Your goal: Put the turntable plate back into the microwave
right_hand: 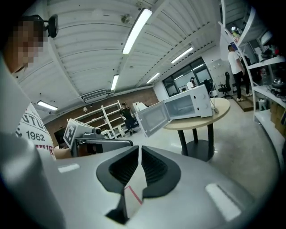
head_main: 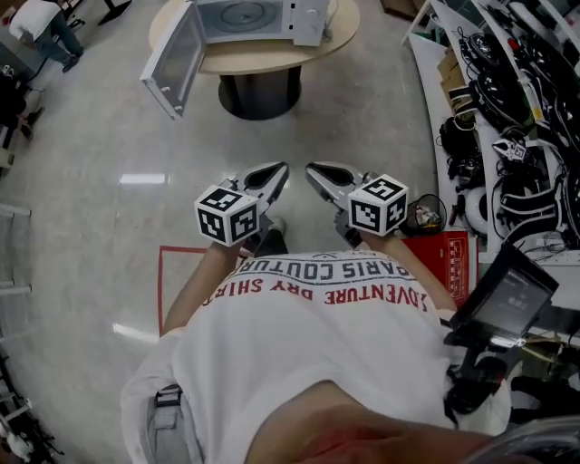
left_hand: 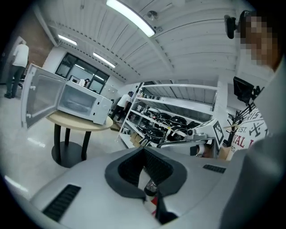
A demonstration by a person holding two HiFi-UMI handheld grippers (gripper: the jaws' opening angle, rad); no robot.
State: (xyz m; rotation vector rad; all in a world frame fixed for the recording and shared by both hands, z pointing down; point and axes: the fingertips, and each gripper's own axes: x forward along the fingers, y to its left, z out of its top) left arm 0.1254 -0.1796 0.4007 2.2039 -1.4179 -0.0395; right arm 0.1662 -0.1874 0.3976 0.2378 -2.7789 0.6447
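Printed white shirt [head_main: 299, 362] is seen nearest. Left gripper [head_main: 279, 172] and right gripper [head_main: 314, 172] are held before it, both closed, empty. Turntable plate [head_main: 245, 14] is seen inside open microwave [head_main: 308, 23] on round table [head_main: 272, 59], well apart.

White microwave [head_main: 263, 20] — door [head_main: 172, 59] swung open

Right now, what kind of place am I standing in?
Likely a lab or workshop rather than a kitchen. A workbench is piled with cables, the metal shelving is stacked with equipment, and the microwave sits door-open on a round table like a test station.
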